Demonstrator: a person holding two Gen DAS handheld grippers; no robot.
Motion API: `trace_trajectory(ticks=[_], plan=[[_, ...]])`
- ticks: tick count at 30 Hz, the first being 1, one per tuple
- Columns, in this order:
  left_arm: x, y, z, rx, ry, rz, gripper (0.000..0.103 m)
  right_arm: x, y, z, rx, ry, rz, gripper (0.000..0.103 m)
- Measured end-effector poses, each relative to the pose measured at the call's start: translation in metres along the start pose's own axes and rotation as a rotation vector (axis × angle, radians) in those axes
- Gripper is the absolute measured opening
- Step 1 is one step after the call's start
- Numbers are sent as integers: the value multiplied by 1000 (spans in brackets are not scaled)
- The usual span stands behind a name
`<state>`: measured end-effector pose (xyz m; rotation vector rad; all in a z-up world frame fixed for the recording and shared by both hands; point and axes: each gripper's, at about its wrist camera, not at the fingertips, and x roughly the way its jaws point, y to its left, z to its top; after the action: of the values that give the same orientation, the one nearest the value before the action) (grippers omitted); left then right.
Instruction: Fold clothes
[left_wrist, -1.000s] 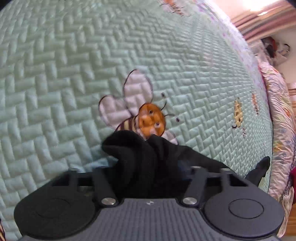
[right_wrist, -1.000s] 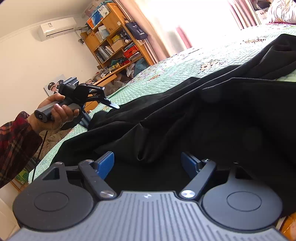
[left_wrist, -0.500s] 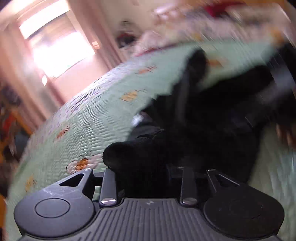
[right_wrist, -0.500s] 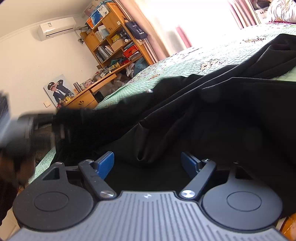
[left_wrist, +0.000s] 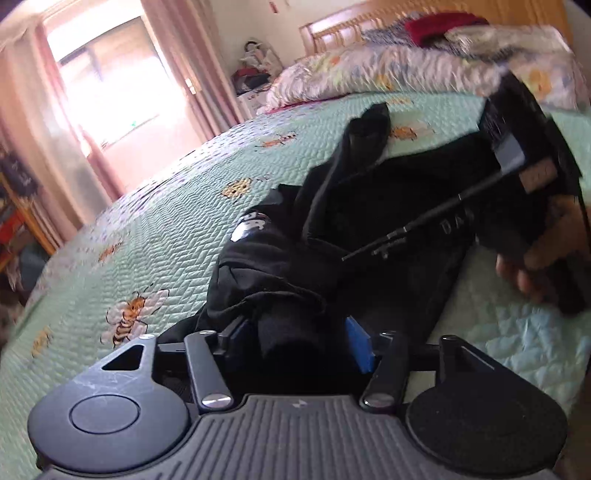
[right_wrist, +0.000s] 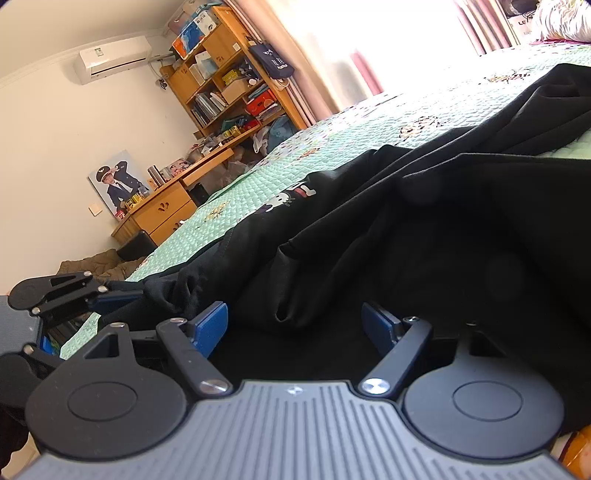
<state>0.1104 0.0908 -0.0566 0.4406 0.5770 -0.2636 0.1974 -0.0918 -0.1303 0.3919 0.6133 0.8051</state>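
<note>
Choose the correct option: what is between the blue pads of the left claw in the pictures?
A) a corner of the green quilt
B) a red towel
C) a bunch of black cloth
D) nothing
C: in the left wrist view, a bunch of the black garment sits between the blue pads of the left claw, above the green quilt.

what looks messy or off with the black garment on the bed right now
The black garment lies rumpled rather than flat on the green quilt, with ridges and folds across it. One end is bunched into a wad between the fingers of the left gripper. The right gripper stands open over the cloth. No damage is visible.
</note>
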Motion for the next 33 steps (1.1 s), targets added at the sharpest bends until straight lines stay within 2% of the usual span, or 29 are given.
trace_trajectory(ticks=[2, 4, 5, 6, 8, 10, 13, 15, 17, 19, 20, 22, 25, 29, 31, 33], plan=[[-5, 1, 3, -51, -30, 41, 65, 0, 0, -1, 1, 0, 1, 81], [-9, 1, 4, -98, -39, 91, 75, 0, -1, -1, 1, -1, 2, 81], [-7, 2, 4, -119, -12, 114, 82, 0, -1, -1, 2, -1, 2, 81], [-4, 2, 3, -143, 21, 120, 81, 0, -2, -1, 2, -1, 3, 81], [1, 4, -1, -212, 64, 84, 80, 0, -2, -1, 2, -1, 3, 81], [2, 7, -4, -285, 70, 0, 75, 0, -2, -1, 2, -2, 3, 81], [8, 5, -1, -314, 66, -33, 71, 0, -2, -1, 2, -2, 4, 81], [13, 3, 1, -331, 61, -54, 58, -1, -3, -1, 2, -2, 4, 81], [17, 2, 4, -341, 60, -64, 52, -1, -4, -1, 3, -2, 4, 81], [22, 1, 3, -348, 69, -45, 31, -1, -3, -1, 2, -2, 4, 81], [24, 3, 2, -365, 67, -35, 15, -1, -4, -1, 3, -2, 4, 81], [27, 7, 0, -398, 64, -16, 13, -1, -4, -1, 4, -2, 5, 81], [18, 6, 4, -357, 21, 69, 11, -2, -5, 0, 5, -3, 6, 81], [-3, 17, 26, -232, -88, 268, 11, -4, -7, 1, 11, -4, 11, 81], [-7, 52, 43, -217, -112, 394, 11, -4, -8, 2, 17, -3, 13, 81], [7, 115, 59, -259, -98, 498, 11, -5, -9, 3, 17, 0, 10, 81]])
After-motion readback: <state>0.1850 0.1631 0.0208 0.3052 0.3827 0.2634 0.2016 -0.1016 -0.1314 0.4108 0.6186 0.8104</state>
